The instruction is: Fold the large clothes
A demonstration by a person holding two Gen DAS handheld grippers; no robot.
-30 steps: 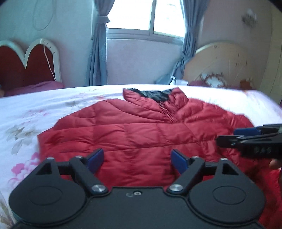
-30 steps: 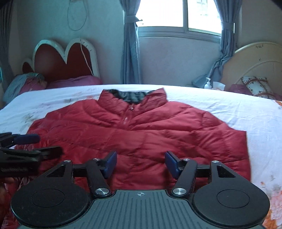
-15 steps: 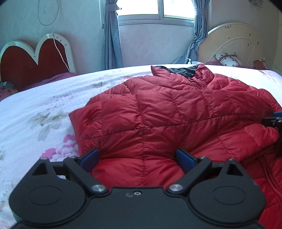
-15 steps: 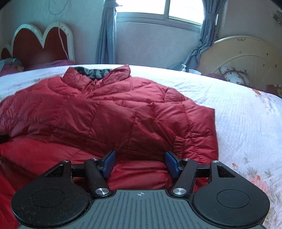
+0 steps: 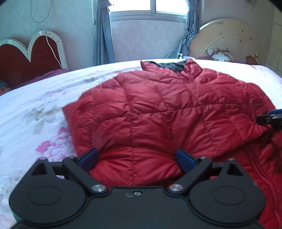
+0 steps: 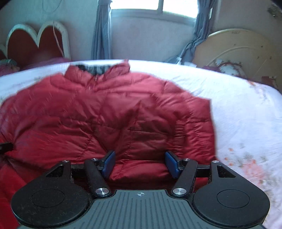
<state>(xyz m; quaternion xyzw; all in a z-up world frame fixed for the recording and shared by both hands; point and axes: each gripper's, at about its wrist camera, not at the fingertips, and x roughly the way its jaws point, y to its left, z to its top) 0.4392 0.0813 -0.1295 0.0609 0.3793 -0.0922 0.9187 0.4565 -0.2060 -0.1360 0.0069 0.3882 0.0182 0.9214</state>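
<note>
A red quilted puffer jacket point(image 5: 167, 112) lies spread on the bed, front up, its dark-lined collar at the far side; it also shows in the right wrist view point(image 6: 112, 112). My left gripper point(image 5: 137, 160) is open, its blue pads on either side of the jacket's near left hem edge. My right gripper point(image 6: 140, 162) is open over the near right hem, blue pads either side of a puffed fold. The right gripper's tip shows at the right edge of the left wrist view point(image 5: 269, 119). The right wrist view is blurred.
The bed point(image 5: 35, 109) has a white sheet with pink flowers. A red heart-shaped headboard point(image 5: 30, 52) stands at the left, a round cream headboard point(image 5: 229, 38) at the right, and a curtained window point(image 5: 148, 10) behind.
Both grippers have dropped close to the jacket's near hem and moved apart, left toward the left side and right toward the right side. Both stay open.
</note>
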